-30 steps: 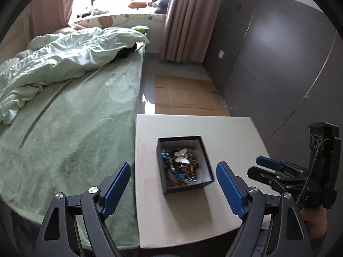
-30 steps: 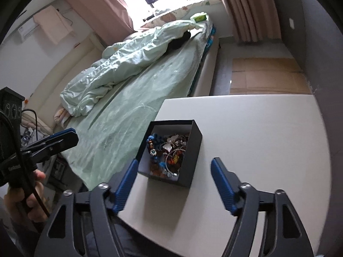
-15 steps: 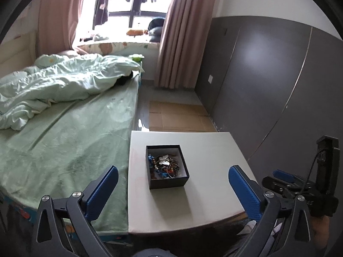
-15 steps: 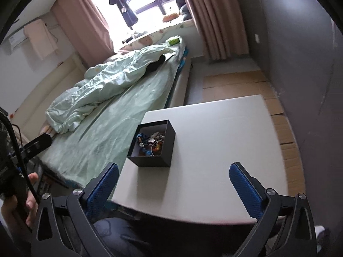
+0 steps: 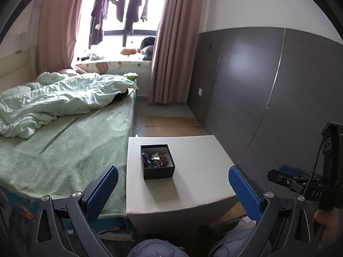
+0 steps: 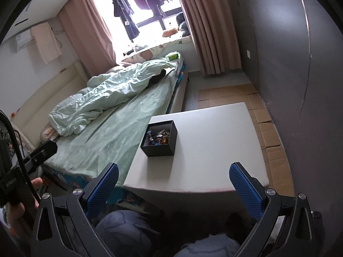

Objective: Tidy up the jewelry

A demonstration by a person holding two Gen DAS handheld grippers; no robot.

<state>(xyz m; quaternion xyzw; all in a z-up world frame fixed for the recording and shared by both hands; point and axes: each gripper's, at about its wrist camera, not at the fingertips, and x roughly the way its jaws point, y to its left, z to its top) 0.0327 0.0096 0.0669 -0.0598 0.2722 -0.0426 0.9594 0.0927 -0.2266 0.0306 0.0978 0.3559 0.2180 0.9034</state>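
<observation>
Bedroom w/ green-sheeted bed (image 5: 64,145) beside my white table (image 5: 193,184), black jewelry box (image 5: 157,161) on its bed-side half, my 2 grippers, left gripper (image 5: 171,190) & right gripper (image 6: 173,189), just spread wide, holding nothing.

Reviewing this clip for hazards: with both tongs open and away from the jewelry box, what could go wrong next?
1. The jewelry lies tangled in the black box; lifting one piece may drag others out.
2. The box sits near the white table's bed-side edge; a nudge might push it off.
</observation>
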